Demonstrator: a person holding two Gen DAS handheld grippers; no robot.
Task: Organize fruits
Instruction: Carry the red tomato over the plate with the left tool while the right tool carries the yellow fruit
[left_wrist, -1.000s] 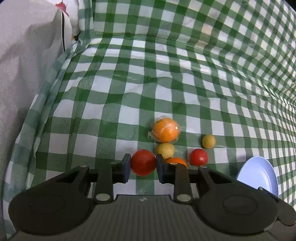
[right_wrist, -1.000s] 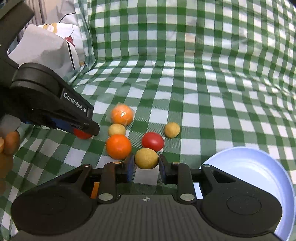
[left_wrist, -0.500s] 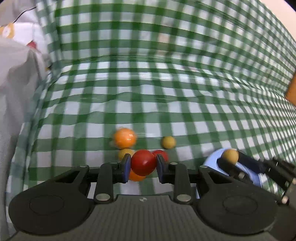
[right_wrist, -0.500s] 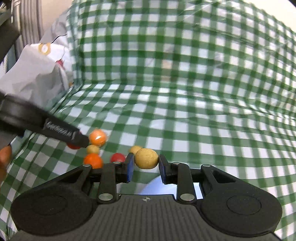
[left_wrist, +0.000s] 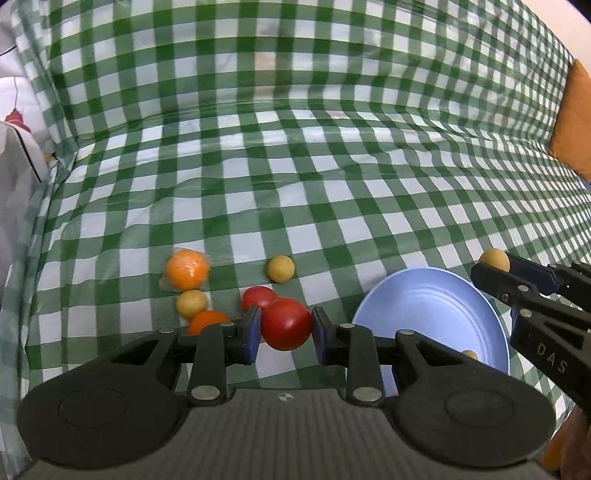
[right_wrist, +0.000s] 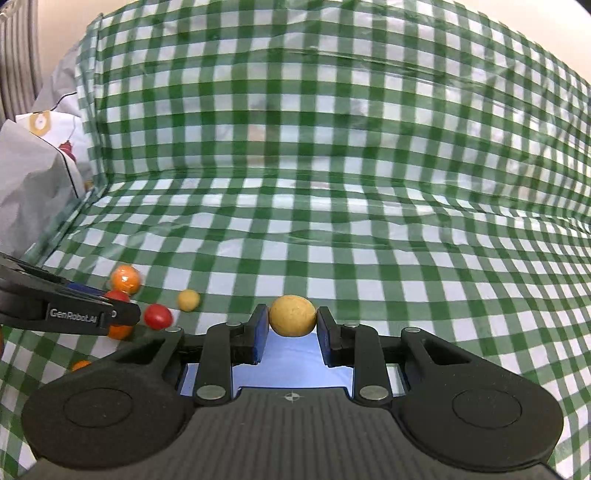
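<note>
Only the left wrist view shows the blue plate's (left_wrist: 424, 299) bowl (at four o'clock); left gripper (left_wrist: 284, 330) clamps a red fruit (left_wrist: 287, 324), right gripper (right_wrist: 291, 325) a yellow fruit (right_wrist: 292, 315).

A second ago the left hand-held gripper (left_wrist: 284, 330) was down low on the checked cloth (left_wrist: 332, 177), squeezing the red tomato (left_wrist: 286, 324) next to the other fruit. Now it has lifted the tomato up and swung toward 3 o'clock, so the blue plate (left_wrist: 436, 317) looks much bigger. The right hand-held gripper (right_wrist: 291, 326) has picked the yellow ball fruit (right_wrist: 292, 315) up off the cloth and carried it over the plate. The fruit pile now sits far off at its 9 o'clock.
</note>
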